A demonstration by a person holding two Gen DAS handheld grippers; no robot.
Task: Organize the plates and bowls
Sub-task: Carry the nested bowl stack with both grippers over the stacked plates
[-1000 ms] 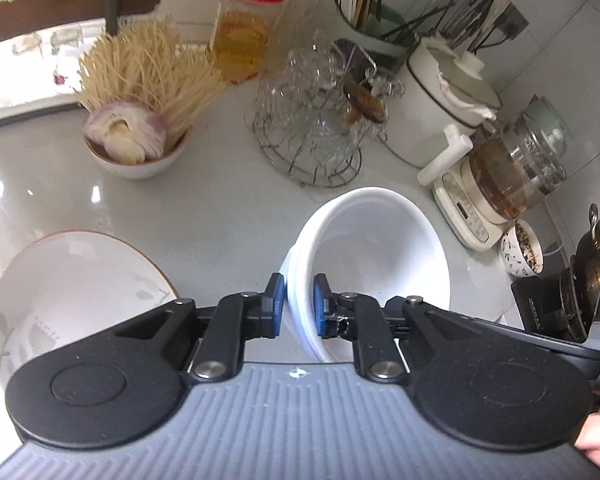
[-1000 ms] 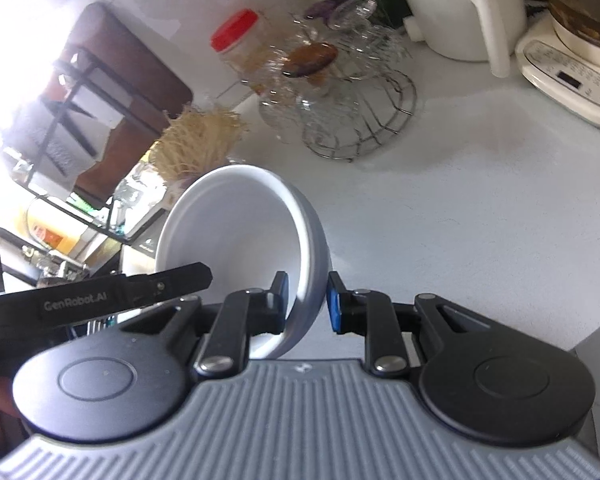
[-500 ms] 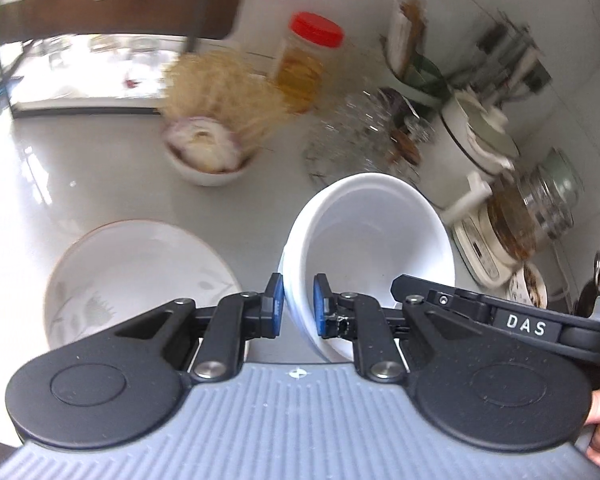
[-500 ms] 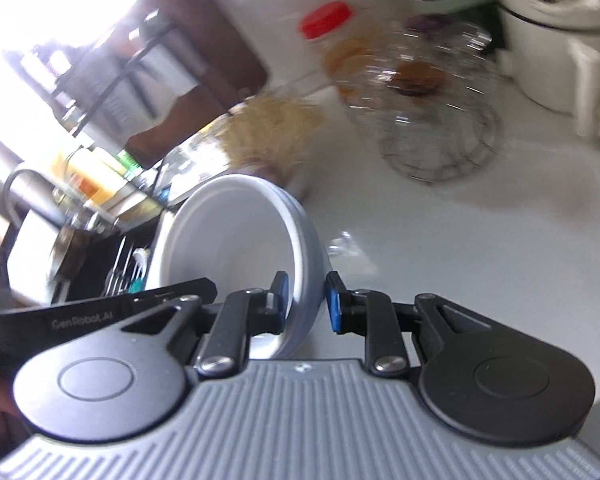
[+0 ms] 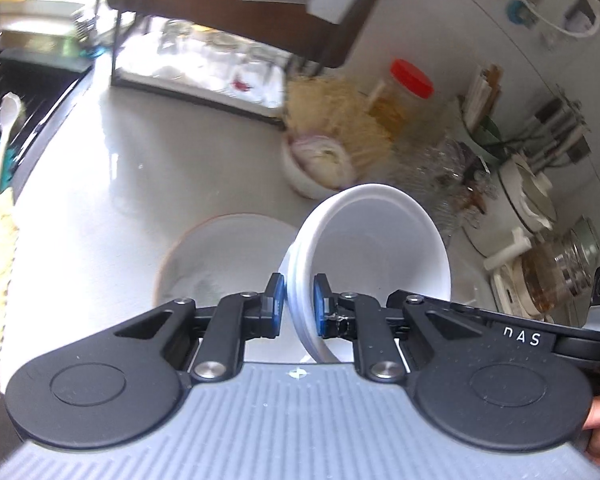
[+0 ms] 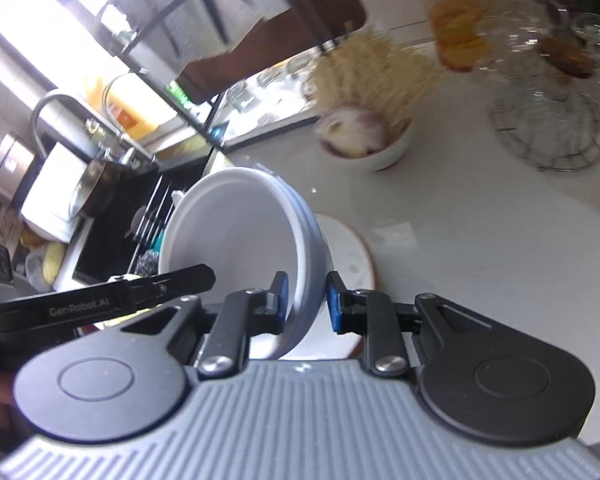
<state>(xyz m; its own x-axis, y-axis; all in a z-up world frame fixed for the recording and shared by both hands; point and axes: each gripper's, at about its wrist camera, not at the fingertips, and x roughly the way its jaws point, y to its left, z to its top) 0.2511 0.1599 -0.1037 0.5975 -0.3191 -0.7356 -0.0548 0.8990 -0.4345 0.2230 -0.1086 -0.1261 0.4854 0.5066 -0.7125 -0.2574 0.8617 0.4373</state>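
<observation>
Both grippers clamp the rim of the stacked white bowls (image 5: 374, 248), tilted above the counter (image 5: 140, 184): the left gripper (image 5: 298, 305) pinches the near edge at lower centre, the right gripper (image 6: 305, 300) pinches the opposite edge. A brown-rimmed plate (image 5: 224, 256) lies just behind, left of centre

Glossy white countertop (image 5: 148, 184), pale wall (image 5: 440, 36), dark-framed shelf rack (image 5: 228, 12), bright daylight at left
</observation>
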